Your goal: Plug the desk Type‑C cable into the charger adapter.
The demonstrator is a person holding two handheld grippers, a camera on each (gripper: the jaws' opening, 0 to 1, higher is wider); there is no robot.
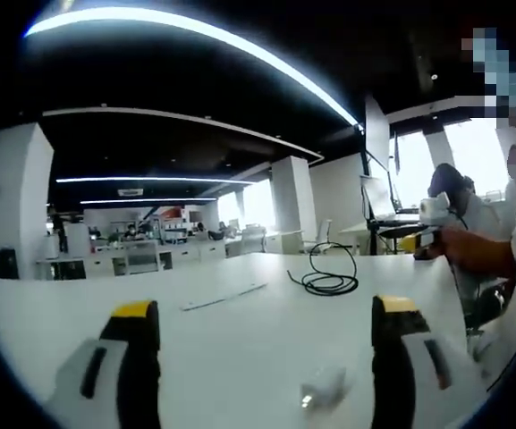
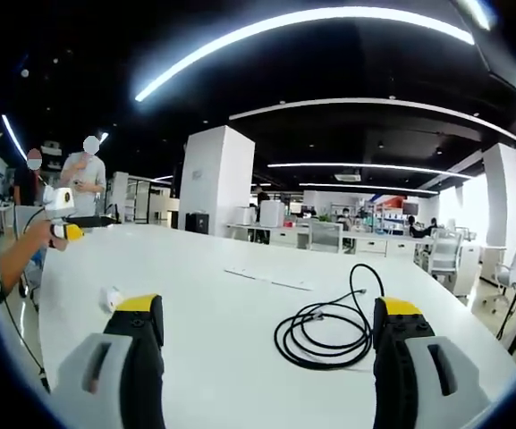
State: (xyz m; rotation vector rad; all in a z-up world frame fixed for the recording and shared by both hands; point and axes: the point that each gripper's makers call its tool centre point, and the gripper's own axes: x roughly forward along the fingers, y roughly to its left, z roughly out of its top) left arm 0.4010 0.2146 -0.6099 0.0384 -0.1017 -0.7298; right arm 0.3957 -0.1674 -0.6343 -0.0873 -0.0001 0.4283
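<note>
Type-C cable, a thin black cord lying in a loose coil on the white desk top, rests just ahead of the right gripper, nearer its right-hand jaw than its left. In the left gripper view the same coil lies farther out on the desk, beyond the left gripper and to the right of its centre line. The small white block-shaped charger adapter sits on the desk between the left gripper's jaws, nearer the right one, touching neither. In the right gripper view it shows beside the tip of the left-hand jaw.

Both grippers stand with yellow-tipped jaws spread wide and nothing between the pads. Neither cable nor adapter is held.

Risks, as judged from this position:
- The plug end of the cable cannot be picked out of the coil; a grip on the wrong strand would drag the whole loop and tangle it.
- The adapter is light-looking and lies free on a smooth top; a one-sided touch by a closing jaw could push or spin it away.
- Its port side cannot be told, so misalignment at insertion is likely unless it is turned first.
- A flat white strip lies beyond the coil and could snag a dragged cable.
</note>
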